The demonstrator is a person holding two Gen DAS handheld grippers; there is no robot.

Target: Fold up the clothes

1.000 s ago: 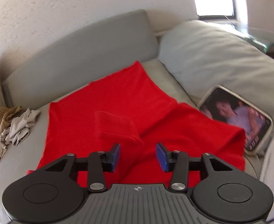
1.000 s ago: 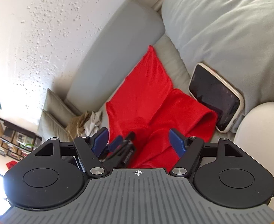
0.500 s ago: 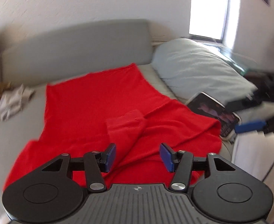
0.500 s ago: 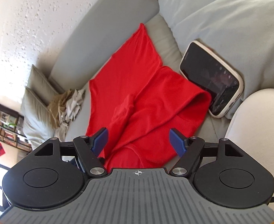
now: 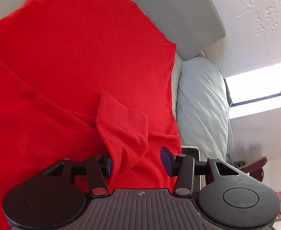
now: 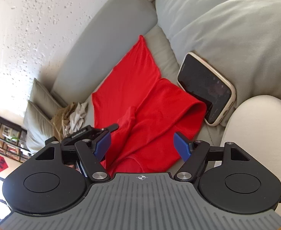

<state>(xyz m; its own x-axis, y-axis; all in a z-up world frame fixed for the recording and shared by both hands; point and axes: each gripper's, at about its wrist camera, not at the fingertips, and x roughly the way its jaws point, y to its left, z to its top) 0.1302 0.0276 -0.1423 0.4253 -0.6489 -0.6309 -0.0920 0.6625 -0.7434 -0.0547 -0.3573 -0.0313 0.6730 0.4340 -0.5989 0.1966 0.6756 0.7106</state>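
Observation:
A red garment (image 5: 67,61) lies spread over the grey sofa seat and fills most of the left wrist view. A raised, folded ridge of it (image 5: 125,126) runs down between the fingers of my left gripper (image 5: 136,163), which is open and close over the cloth. From the right wrist view the same garment (image 6: 140,95) lies crumpled along its near right edge. My right gripper (image 6: 142,144) hangs open above its near end, holding nothing. The left gripper (image 6: 109,129) shows low at the garment's left side.
A phone (image 6: 207,88) leans against the big grey cushion (image 6: 226,23) right of the garment. A pile of beige and white clothes (image 6: 73,115) sits at the sofa's far left beside two pillows (image 6: 38,103). A pale armrest (image 6: 259,126) bounds the near right.
My left gripper has dropped close to the garment and swung right, so the folded ridge now lies between its open fingers. It has come into the right wrist view. The right gripper barely moved.

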